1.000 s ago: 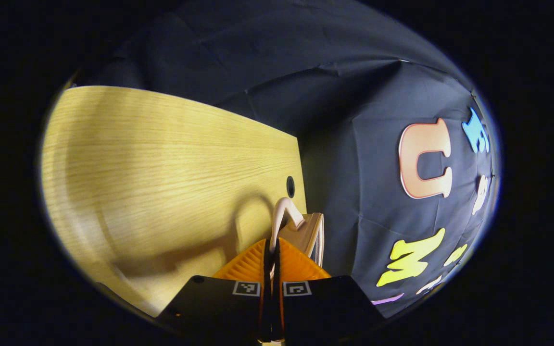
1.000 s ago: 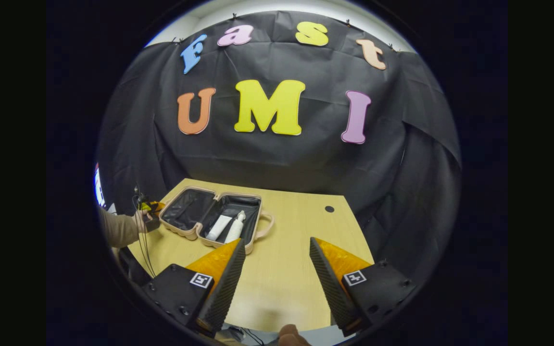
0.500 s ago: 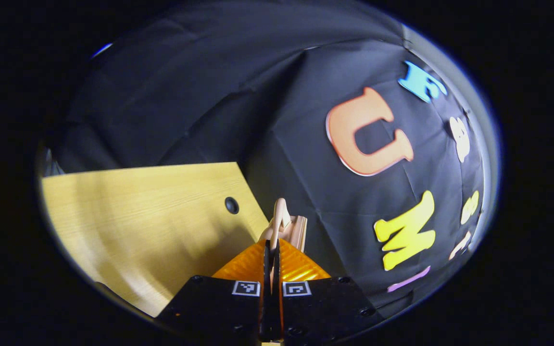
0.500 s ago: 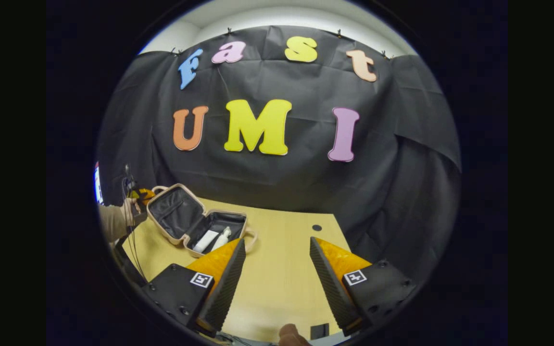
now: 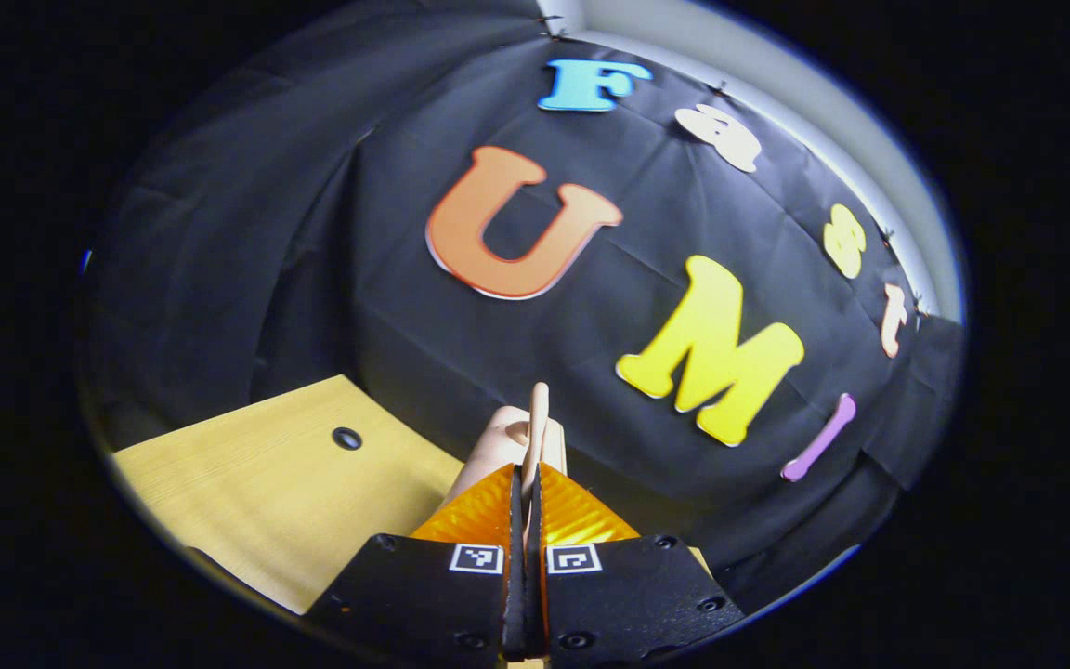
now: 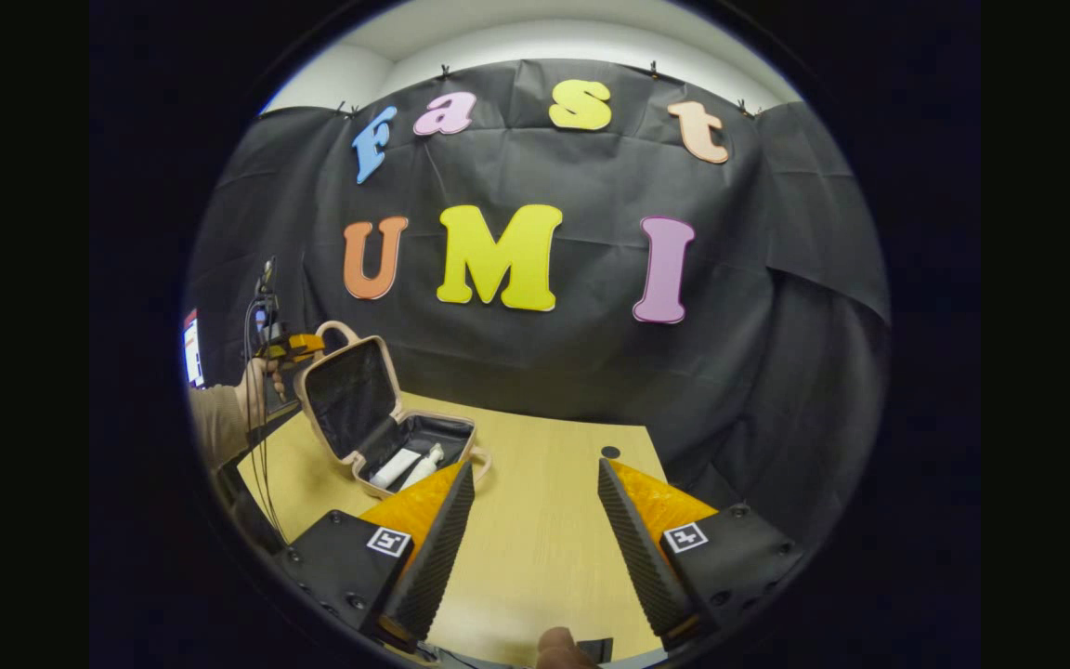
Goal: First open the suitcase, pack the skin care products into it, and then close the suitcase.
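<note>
Left gripper [image 5: 528, 478] pinches handle [image 5: 538, 423] of lid [image 6: 346, 395], raised near upright over suitcase [image 6: 419, 444] on table [image 6: 535, 548]. Bottles [image 6: 408, 465] lie inside. Right gripper [image 6: 535, 520] spread, empty, well apart.

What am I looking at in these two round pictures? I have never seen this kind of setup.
A person holds a two-finger gripper in each hand; each carries a camera looking along its fingers. In the left gripper view, the left gripper is shut on the handle of a small suitcase lid. In the right gripper view, the right gripper hangs open above the wooden table. Farther off there, a hand with the left gripper tilts the lid up. The suitcase lies on the table with two skin care bottles inside.
</note>
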The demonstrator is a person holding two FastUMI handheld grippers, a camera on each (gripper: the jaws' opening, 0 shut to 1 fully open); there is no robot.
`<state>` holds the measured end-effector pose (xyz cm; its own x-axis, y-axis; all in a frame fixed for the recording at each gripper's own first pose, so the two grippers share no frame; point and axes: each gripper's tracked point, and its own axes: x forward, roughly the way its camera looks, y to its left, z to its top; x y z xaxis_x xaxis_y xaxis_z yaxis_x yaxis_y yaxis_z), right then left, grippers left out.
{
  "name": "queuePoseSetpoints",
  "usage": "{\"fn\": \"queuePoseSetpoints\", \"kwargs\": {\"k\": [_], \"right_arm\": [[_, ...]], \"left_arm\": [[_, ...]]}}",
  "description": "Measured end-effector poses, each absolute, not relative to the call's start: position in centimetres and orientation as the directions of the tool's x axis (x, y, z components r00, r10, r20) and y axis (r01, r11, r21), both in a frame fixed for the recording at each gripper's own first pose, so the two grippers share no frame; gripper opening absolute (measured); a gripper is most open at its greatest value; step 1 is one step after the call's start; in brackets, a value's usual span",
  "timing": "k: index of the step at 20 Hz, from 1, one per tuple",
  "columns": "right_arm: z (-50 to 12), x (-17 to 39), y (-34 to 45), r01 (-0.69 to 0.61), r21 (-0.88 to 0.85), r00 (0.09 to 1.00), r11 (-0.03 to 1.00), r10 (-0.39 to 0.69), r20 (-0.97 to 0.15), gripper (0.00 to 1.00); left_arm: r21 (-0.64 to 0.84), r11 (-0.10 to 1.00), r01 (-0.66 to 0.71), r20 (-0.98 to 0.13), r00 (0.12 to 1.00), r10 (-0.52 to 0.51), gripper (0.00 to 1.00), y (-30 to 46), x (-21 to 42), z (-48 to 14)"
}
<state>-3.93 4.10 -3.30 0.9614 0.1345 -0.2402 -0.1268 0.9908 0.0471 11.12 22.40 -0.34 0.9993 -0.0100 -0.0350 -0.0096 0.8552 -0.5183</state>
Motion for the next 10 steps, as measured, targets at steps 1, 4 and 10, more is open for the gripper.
{"fn": "queuePoseSetpoints", "kwargs": {"k": [1, 4, 10], "right_arm": [[-3.4, -4.0, 3.7, -0.131, 0.051, 0.961, 0.99, 0.139, -0.239, 0.8], [-4.3, -4.1, 2.6, -0.146, 0.065, 0.956, 0.987, 0.158, -0.248, 0.8], [-6.2, -4.1, -1.0, -0.154, 0.091, 0.946, 0.984, 0.173, -0.274, 0.8]], "left_arm": [[-0.505, 0.863, 0.011, -0.035, 0.999, -0.034, 0.03, 20.0, 11.0, -0.1], [-0.46, 0.886, 0.056, -0.048, 0.995, -0.088, 0.03, 14.8, 10.5, -0.3], [-0.404, 0.91, 0.093, -0.112, 0.982, -0.151, 0.03, 6.9, 10.9, -2.8]]}}
